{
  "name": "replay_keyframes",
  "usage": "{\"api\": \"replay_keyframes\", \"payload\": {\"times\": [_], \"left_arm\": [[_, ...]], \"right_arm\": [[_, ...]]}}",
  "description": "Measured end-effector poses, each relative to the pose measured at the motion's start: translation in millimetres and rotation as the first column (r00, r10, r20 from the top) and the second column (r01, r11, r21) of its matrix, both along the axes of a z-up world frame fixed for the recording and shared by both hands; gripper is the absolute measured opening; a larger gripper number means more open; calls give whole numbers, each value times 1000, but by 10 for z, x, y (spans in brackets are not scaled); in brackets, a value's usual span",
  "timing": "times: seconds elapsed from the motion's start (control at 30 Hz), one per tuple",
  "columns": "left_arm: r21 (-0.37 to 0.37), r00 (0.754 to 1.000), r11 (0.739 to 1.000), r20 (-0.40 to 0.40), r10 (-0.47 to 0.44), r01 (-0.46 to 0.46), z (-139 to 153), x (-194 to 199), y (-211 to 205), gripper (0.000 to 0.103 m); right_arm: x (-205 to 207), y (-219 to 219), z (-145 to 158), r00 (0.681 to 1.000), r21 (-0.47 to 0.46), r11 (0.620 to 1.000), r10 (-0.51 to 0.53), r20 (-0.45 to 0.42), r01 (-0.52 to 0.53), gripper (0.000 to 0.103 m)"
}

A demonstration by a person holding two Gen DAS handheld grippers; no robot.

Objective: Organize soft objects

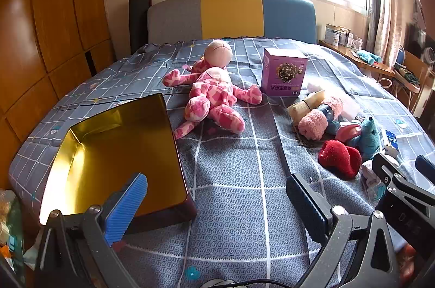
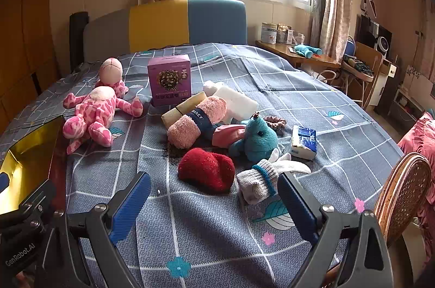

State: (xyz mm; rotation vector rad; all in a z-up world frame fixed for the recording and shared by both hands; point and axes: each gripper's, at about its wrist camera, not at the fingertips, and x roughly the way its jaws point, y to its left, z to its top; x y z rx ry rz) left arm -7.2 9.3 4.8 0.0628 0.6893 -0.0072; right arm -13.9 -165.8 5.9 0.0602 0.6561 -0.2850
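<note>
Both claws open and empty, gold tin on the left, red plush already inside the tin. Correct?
Not quite. The red plush is not inside the gold tin; it lies on the bedspread just ahead of the right claw, as the right wrist view shows. The rest holds: left claw and right claw are open and empty.

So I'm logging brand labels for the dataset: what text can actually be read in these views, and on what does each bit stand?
"GenRobot.AI": on the left gripper body, right wrist view.
"...RREY": partial, on the dark band around the pink fuzzy socks.
Purple box: print upside down, too blurred to read.
Blue tissue pack: print too small to read.
Tins on the side table: unreadable.
</note>
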Motion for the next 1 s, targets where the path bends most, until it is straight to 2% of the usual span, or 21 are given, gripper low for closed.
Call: {"api": "replay_keyframes", "payload": {"times": [1.0], "left_arm": [[-5, 1000, 1000, 9, 8, -8, 16, -24, 48, 103]], "right_arm": [[1, 32, 2, 1000, -9, 1000, 10, 2, -10, 96]]}}
